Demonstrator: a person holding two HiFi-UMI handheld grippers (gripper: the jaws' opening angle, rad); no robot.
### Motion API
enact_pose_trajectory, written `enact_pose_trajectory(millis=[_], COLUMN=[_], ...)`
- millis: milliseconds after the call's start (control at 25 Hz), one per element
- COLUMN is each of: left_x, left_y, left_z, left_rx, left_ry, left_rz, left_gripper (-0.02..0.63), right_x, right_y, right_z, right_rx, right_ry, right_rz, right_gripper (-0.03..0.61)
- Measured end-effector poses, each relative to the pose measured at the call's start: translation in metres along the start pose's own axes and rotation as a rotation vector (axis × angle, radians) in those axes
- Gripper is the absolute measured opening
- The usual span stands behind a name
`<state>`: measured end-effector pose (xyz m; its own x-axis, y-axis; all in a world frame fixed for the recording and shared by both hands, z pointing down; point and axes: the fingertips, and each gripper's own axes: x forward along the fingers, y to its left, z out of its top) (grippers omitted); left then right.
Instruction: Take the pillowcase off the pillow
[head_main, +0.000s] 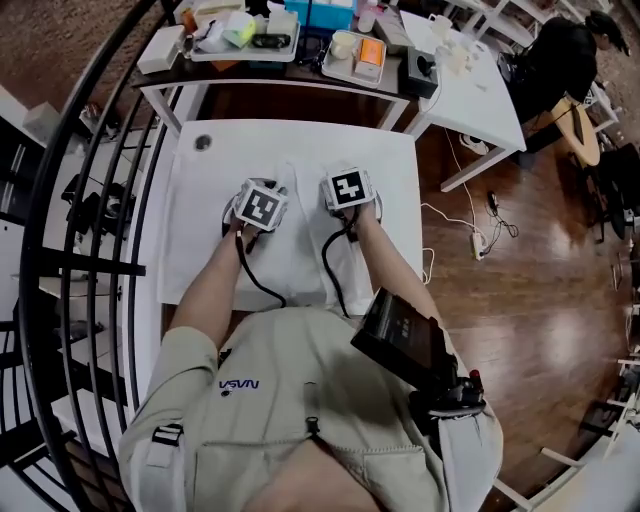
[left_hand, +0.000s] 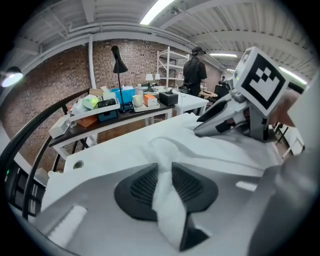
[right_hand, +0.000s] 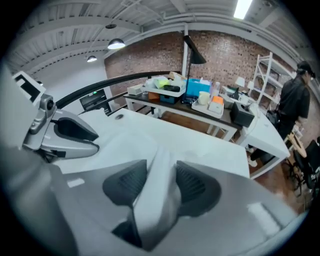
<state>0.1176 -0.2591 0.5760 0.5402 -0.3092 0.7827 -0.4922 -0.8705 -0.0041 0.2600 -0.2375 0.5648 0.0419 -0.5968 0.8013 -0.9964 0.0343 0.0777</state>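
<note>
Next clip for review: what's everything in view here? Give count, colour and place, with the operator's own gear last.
pillowcase: one, white, lying on the near table
table: one, white, directly in front of the person
cluttered table: one, dark, beyond the white one, bearing trays and boxes
desk lamp: one, black, by the cluttered table
railing: one, black, curving along the left
bystander: one, dressed in black, far right
left gripper: one, grey, jaws closed on a fold of pillowcase
right gripper: one, grey, jaws closed on a thicker fold
</note>
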Motion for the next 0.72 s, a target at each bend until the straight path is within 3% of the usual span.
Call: enact_pose_trajectory(millis=[80, 160, 520, 720], left_x=[0.004, -0.005, -0.088, -0.121], left_y=[-0.013, -0.019, -0.001, 0.015], left_z=[0.003, 0.009, 0.038, 0.041], left_rx=[0.060, 0.097, 0.006, -0.048], left_ry=[-0.056, -0.125, -0.404, -0.487], left_rz=[-0.022, -0.006, 0.060, 0.077], left_gripper=[0.041, 0.015, 0.014, 0.014], right_x=[0.000, -0.008, -0.052, -0.078], right_y=[0.004, -0.001, -0.046, -0.089], right_z=[0.006, 0.010, 0.001, 0.009], right_rx=[-0.009, -0.010, 0.136, 0.193], right_ry=[-0.048, -0.089, -0.231, -0.310], right_rz=[0.014, -0.026, -0.224, -0.315], right_gripper=[0.115, 0.025, 0.011, 0.009])
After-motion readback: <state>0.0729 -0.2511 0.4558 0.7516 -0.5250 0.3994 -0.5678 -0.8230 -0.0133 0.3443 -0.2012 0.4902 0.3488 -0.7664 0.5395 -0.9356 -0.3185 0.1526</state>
